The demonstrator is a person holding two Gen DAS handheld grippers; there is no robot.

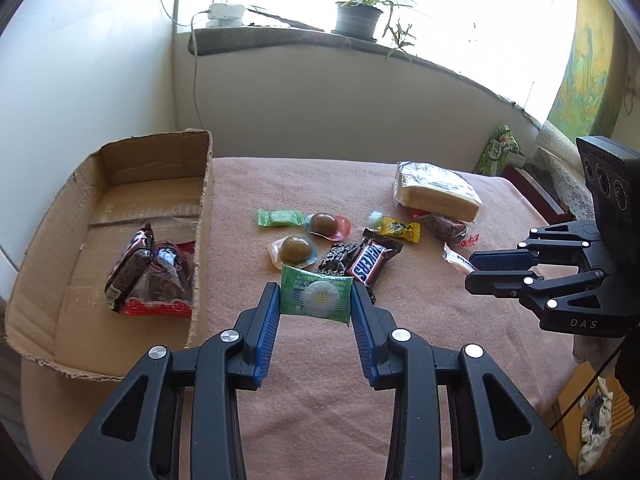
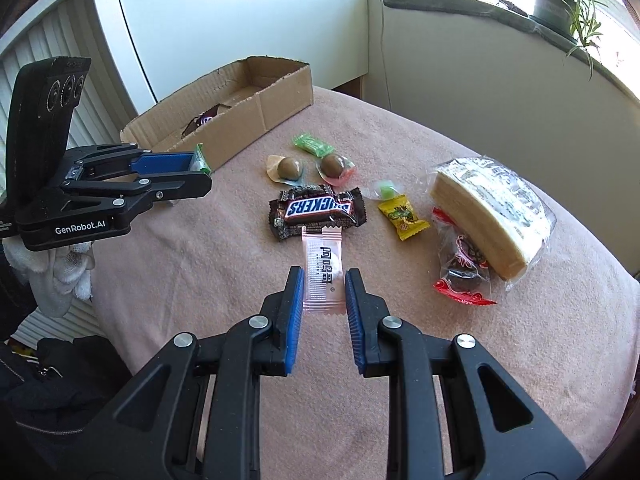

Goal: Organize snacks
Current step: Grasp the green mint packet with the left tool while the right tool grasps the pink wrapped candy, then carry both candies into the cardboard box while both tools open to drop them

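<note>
My left gripper (image 1: 315, 300) is shut on a green snack packet (image 1: 316, 297) and holds it above the pink tablecloth, just right of the cardboard box (image 1: 206, 184). From the right wrist view the left gripper (image 2: 204, 174) shows with the green packet (image 2: 199, 160) near the box's (image 2: 280, 96) wall. My right gripper (image 2: 322, 284) is shut on a pale pink sachet (image 2: 322, 276); it also shows in the left wrist view (image 1: 470, 274) with the sachet (image 1: 458, 261). A Snickers bar (image 2: 318, 208), two brown balls (image 2: 289, 168) and small candies lie between.
The box holds a dark wrapped snack (image 1: 132, 268) and a red-edged bag (image 1: 168, 280). A wrapped wafer pack (image 2: 492, 216) and a red-edged bag (image 2: 464, 272) lie at the right. A potted plant (image 1: 358, 16) stands on the windowsill behind.
</note>
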